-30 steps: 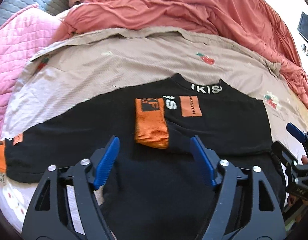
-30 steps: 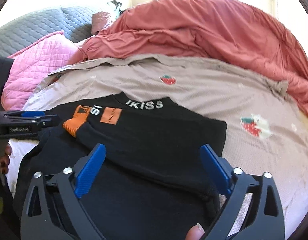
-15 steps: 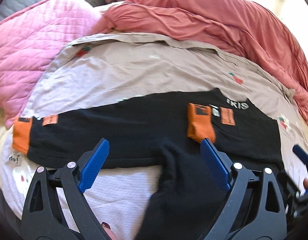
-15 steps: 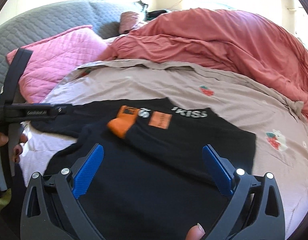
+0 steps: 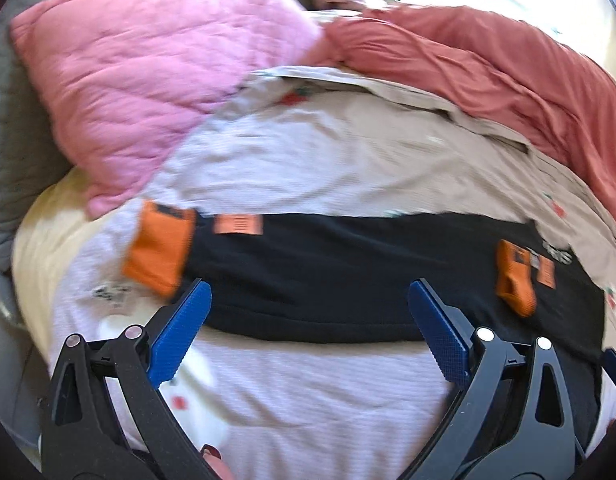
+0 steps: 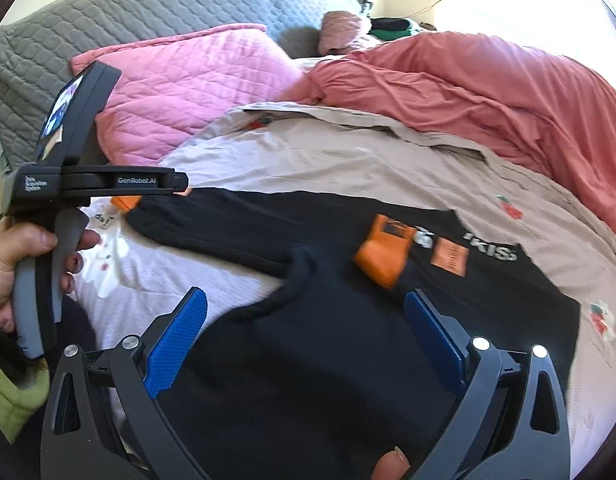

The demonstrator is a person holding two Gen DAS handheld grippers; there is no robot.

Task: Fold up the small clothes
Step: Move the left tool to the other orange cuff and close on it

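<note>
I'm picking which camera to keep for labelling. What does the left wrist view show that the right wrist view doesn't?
Only the left wrist view shows the whole orange cuff of the outstretched sleeve, with its own left claw opening over the sleeve, nothing between the pads.

Only the right wrist view shows the hand holding the left tool, the black shirt's body and its white collar lettering, under the open right claw.

Both show the folded-in sleeve's orange cuff, the pink pillow, the strawberry-print sheet and the coral blanket.
</note>
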